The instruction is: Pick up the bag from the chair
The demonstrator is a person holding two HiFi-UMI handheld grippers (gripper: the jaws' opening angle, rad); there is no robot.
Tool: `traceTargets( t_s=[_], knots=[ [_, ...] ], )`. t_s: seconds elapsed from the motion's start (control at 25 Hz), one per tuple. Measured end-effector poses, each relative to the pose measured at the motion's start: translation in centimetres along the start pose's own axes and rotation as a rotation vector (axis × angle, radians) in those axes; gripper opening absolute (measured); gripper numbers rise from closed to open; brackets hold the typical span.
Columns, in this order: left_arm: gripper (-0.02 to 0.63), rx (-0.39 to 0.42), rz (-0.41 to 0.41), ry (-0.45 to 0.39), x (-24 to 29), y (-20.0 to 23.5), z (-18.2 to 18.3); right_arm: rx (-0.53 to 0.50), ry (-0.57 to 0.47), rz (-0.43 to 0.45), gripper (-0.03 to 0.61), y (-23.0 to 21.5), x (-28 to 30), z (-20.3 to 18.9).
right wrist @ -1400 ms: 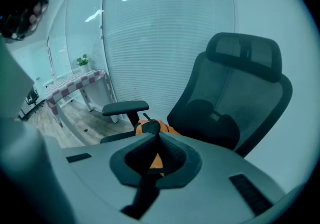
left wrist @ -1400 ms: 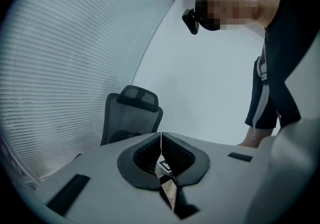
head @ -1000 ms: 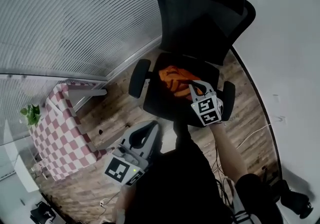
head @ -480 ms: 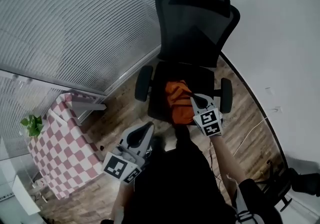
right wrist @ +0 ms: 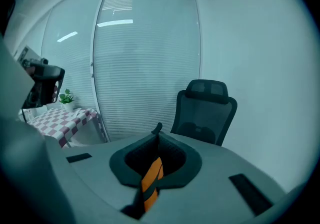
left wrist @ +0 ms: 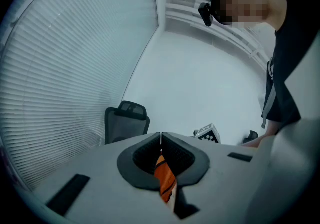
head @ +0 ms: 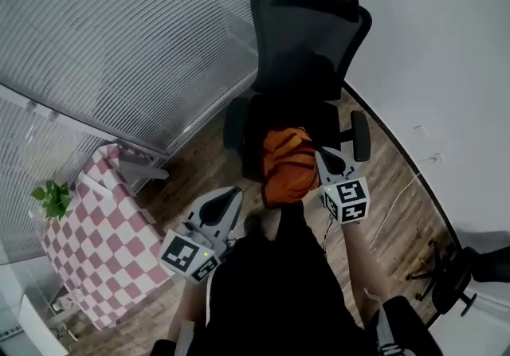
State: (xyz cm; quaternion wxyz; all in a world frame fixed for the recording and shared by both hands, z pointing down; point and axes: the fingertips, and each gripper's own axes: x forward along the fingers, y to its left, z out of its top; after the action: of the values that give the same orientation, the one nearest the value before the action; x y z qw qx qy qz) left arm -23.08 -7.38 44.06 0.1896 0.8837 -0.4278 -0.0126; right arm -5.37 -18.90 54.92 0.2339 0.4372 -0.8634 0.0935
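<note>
The orange bag [head: 288, 165] hangs in the air in front of the black office chair [head: 307, 44], clear of its seat. My right gripper [head: 325, 159] is shut on the bag's orange strap with black stripes [right wrist: 151, 175], which runs down between the jaws. The chair [right wrist: 205, 110] stands behind, upright. My left gripper [head: 229, 197] hangs lower left of the bag, apart from it, its jaws shut with nothing in them. Through the hollow below its tips [left wrist: 161, 138] the bag [left wrist: 165, 180] shows as an orange sliver.
A small table with a red-and-white checked cloth [head: 96, 223] and a potted plant [head: 52, 197] stand at the left. Window blinds [head: 135, 28] run behind the chair; a white wall [head: 430, 52] is at the right. Cables [head: 394, 203] lie on the wooden floor.
The bag has come up off the chair seat in my right gripper and moved toward me. The left gripper has stayed low at the left.
</note>
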Motion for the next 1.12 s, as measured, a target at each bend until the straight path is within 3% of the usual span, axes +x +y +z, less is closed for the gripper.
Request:
traceTargets(
  t_s=[0.32,0.64,1.12],
  knots=[
    [0.034,0.014,-0.109,0.053,-1.4,-1.2,-1.6,0.102,-0.121,-0.043,0.023,3.4,-7.1,3.1],
    [0.034,0.053,-0.13,0.024,-0.7,-4.0,-1.0,0.136,-0.25,-0.042,0.024,4.4,-14.3,5.7],
    [0.034,0.096,-0.156,-0.039,-0.3,-14.8,1.3,0.078,-0.424,-0.019,0.025,3.4,-29.5,9.1]
  ],
)
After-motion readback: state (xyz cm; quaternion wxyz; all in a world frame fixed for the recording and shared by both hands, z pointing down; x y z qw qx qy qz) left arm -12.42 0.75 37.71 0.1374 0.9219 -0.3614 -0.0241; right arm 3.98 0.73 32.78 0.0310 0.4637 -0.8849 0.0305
